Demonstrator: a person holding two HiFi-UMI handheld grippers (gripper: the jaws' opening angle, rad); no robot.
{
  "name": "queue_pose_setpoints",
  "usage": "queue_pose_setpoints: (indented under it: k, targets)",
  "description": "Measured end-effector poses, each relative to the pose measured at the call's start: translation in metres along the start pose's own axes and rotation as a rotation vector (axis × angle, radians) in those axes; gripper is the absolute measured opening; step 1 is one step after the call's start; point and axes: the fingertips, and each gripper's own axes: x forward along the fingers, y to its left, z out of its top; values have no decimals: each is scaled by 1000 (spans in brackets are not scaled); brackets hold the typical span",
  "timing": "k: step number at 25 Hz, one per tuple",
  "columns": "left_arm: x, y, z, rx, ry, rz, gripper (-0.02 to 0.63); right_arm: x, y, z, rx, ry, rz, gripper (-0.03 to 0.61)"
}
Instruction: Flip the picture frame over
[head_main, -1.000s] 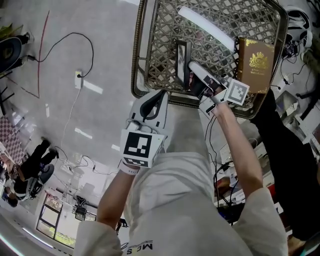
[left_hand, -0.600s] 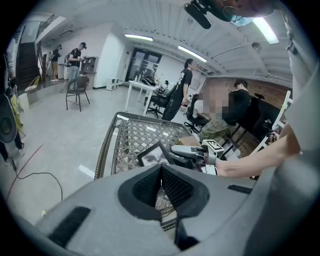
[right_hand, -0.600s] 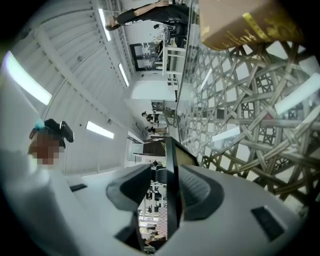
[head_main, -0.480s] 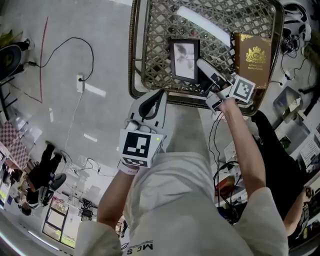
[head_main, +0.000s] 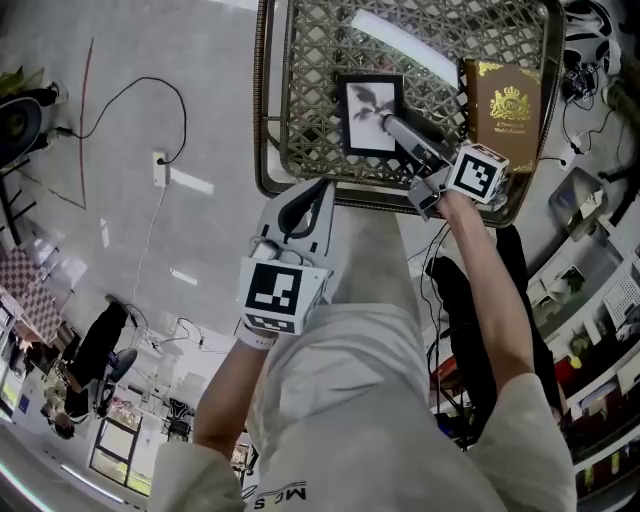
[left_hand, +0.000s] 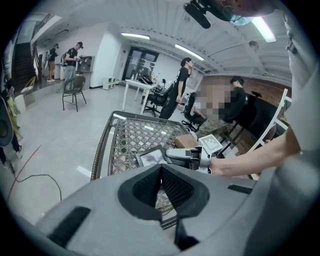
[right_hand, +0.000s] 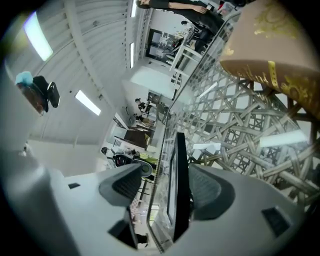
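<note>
The frame (head_main: 368, 110) is small and upright-oblong, with a narrow black border, a white mount and a dark leafy sprig pictured at its centre. It lies picture side up on the woven lattice table (head_main: 300, 100), near the front rim, just left of the brown book (head_main: 505, 100) and not touching it. Its long sides run roughly away from the person, slightly skewed. Its near right corner sits between the jaws of the right gripper (head_main: 392, 128), which have just been opening: in the right gripper view the frame shows edge-on, one pad just beside its back, the other clear of the glass.
</note>
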Motion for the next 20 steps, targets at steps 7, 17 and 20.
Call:
queue_pose_setpoints:
  k: [7, 17, 20]
  targets:
    - [-4, 3, -3, 1, -4, 1, 25, 5, -9, -9, -137, 66, -95, 276]
    - [-9, 8, -4, -11, -14, 18, 25, 5, -27, -24, -366, 201, -258, 278]
    - [-10, 9, -4, -11, -18, 20, 25, 5, -32, -31, -483, 268, -319, 278]
